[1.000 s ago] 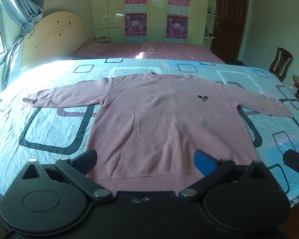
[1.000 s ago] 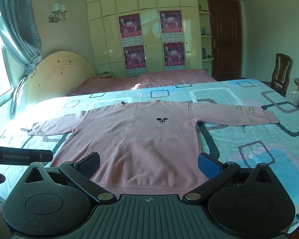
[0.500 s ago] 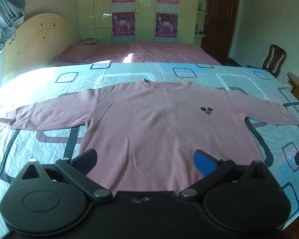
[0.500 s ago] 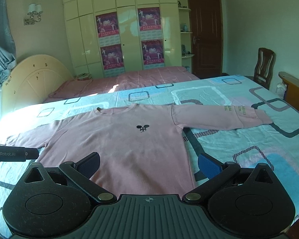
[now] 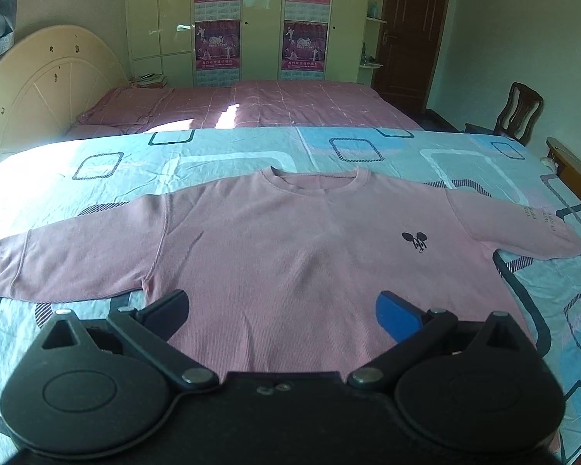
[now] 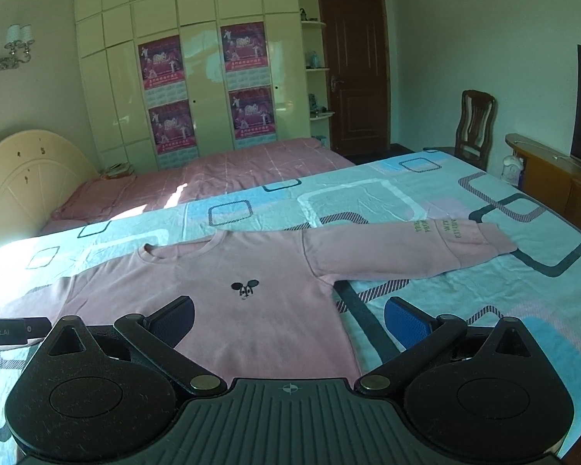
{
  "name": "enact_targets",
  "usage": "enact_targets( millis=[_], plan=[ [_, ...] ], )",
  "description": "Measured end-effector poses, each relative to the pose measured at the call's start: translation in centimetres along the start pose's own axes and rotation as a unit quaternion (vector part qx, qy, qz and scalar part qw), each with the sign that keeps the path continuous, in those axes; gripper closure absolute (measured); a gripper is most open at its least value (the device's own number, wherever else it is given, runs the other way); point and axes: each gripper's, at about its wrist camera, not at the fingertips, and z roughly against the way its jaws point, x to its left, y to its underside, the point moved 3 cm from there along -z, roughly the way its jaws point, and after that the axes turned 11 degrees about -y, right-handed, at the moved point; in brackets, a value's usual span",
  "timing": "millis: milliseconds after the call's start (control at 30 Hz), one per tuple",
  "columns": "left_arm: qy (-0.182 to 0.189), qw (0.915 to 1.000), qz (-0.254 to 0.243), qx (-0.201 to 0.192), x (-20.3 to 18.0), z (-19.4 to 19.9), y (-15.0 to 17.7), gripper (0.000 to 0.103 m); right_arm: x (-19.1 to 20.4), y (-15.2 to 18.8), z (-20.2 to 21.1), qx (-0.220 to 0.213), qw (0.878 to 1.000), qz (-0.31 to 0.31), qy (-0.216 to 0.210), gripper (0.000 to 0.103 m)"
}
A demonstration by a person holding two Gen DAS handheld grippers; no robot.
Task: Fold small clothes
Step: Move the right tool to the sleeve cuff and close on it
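Note:
A small pink sweater (image 5: 290,255) with a black mouse logo lies flat, front up, on the patterned bedsheet (image 5: 213,159), both sleeves spread out. My left gripper (image 5: 282,314) is open and empty above the sweater's lower body, toward its left side. In the right wrist view the sweater (image 6: 228,286) lies with its right sleeve (image 6: 414,252) stretched right. My right gripper (image 6: 290,319) is open and empty above the sweater's lower right edge. The sweater's hem is hidden under both grippers.
A second bed with a pink cover (image 5: 251,104) lies beyond, with a rounded headboard (image 5: 46,89) at the left. A wooden chair (image 6: 476,124) and a low cabinet (image 6: 554,178) stand at the right. The left gripper's body (image 6: 11,331) shows at the right view's left edge.
Both grippers have moved forward over the sweater, and the sweater's hem has slipped out of sight beneath them. The right view has swung toward the right sleeve. Both stay open.

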Motion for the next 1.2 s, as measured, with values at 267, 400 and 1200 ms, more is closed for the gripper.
enact_targets(
  millis=[267,400,1200],
  plan=[
    [0.001,0.9999,0.004,0.014,-1.9,-3.8,-0.9,0.0,-5.1,-1.3,-4.2,0.004,1.0,-0.011,0.007,0.0],
    [0.002,0.9998,0.018,0.012,-3.6,-5.7,-1.4,0.0,-8.8,-2.2,-6.7,0.008,1.0,-0.018,0.005,0.0],
    [-0.048,0.997,-0.026,0.056,-14.9,-14.9,-4.0,0.004,-32.7,-3.0,-16.2,0.056,0.983,-0.147,0.092,0.034]
  ],
)
